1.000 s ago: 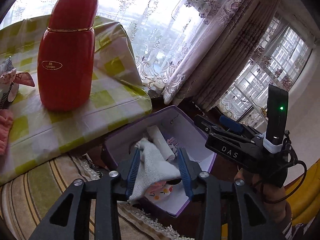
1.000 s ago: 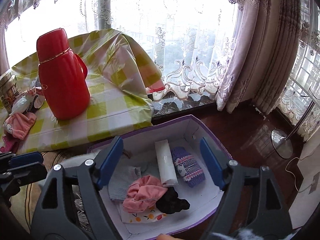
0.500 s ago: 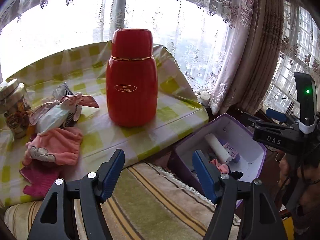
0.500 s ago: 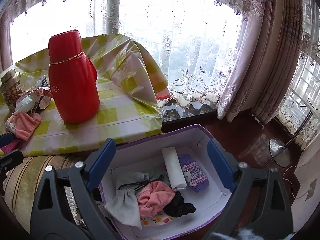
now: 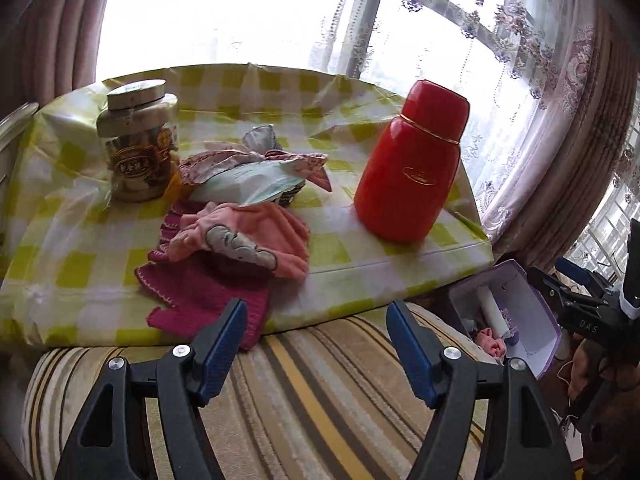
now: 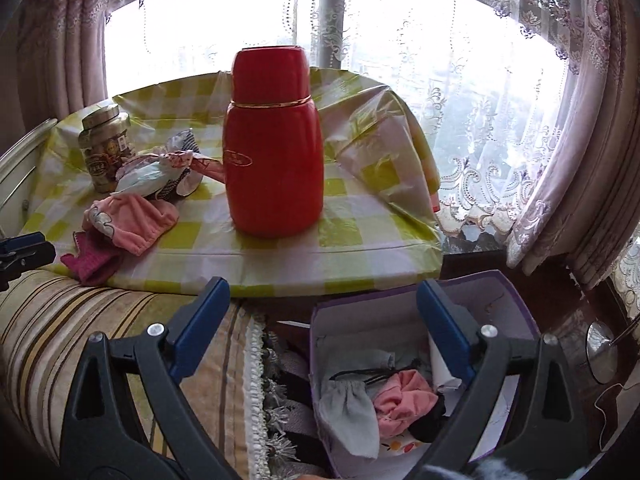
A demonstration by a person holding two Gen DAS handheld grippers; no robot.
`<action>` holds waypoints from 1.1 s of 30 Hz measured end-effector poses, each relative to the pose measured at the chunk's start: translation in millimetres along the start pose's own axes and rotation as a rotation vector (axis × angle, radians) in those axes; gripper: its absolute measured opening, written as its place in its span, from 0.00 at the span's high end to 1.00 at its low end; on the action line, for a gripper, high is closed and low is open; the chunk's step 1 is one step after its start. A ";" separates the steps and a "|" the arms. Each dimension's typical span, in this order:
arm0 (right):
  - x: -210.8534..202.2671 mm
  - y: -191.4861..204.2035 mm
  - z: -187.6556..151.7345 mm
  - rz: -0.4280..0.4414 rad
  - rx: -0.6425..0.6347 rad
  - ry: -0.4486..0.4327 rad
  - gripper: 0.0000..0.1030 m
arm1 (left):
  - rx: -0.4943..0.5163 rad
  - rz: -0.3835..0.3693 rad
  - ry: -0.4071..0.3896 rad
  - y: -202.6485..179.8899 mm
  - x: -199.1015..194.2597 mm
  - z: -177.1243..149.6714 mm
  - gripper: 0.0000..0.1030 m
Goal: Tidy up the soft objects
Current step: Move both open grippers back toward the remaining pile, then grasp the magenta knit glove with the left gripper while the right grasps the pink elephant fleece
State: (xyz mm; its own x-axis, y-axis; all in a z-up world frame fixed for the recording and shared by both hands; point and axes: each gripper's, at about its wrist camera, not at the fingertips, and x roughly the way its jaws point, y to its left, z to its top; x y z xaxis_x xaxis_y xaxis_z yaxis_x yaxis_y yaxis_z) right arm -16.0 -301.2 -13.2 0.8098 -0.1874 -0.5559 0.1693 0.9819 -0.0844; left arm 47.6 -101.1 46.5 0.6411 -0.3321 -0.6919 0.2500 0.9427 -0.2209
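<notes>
A pink cloth (image 5: 256,236) lies on a magenta knitted cloth (image 5: 208,300) on the checked table, with a patterned bundle (image 5: 248,172) behind them. My left gripper (image 5: 316,344) is open and empty, just before the magenta cloth. My right gripper (image 6: 324,320) is open and empty above the purple box (image 6: 516,292), which holds a grey pouch (image 6: 352,408), a pink scrunchie (image 6: 404,400) and a white roll. The box (image 5: 548,320) also shows at the right of the left wrist view. The pink cloth (image 6: 132,220) and magenta cloth (image 6: 96,264) show left in the right wrist view.
A red thermos (image 5: 412,172) and a lidded jar (image 5: 138,140) stand on the checked tablecloth (image 5: 352,264). A striped sofa cushion (image 5: 312,400) lies below the table edge. Lace curtains hang behind. The thermos (image 6: 274,144) stands mid-table in the right wrist view.
My left gripper let go of the grey cloth in the box, opened, and swung left to face the cloths on the table. My right gripper drew back slightly from the box.
</notes>
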 end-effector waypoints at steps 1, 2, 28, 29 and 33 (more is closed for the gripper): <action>2.2 6.7 -0.4 0.020 -0.017 0.007 0.07 | -0.023 0.004 0.009 9.6 0.2 -1.6 0.30; 4.1 14.3 -1.4 0.045 -0.034 0.012 0.07 | -0.041 0.011 0.012 17.2 0.1 -3.3 0.30; 67.2 135.0 17.8 0.328 -0.274 0.168 0.07 | -0.390 0.035 0.208 112.2 77.3 12.8 0.34; 69.9 139.8 19.1 0.333 -0.287 0.170 0.07 | -0.396 0.040 0.216 113.6 82.0 14.7 0.34; 79.8 157.4 27.0 0.343 -0.335 0.165 0.07 | -0.398 0.041 0.234 117.1 98.4 20.9 0.40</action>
State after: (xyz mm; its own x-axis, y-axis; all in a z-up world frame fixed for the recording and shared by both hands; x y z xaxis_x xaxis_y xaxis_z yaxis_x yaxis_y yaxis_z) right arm 90.5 -162.3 -48.6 0.6833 0.1273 -0.7189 -0.3020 0.9458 -0.1196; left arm 155.1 -24.1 -33.2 0.4521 -0.3212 -0.8322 -0.1000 0.9088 -0.4050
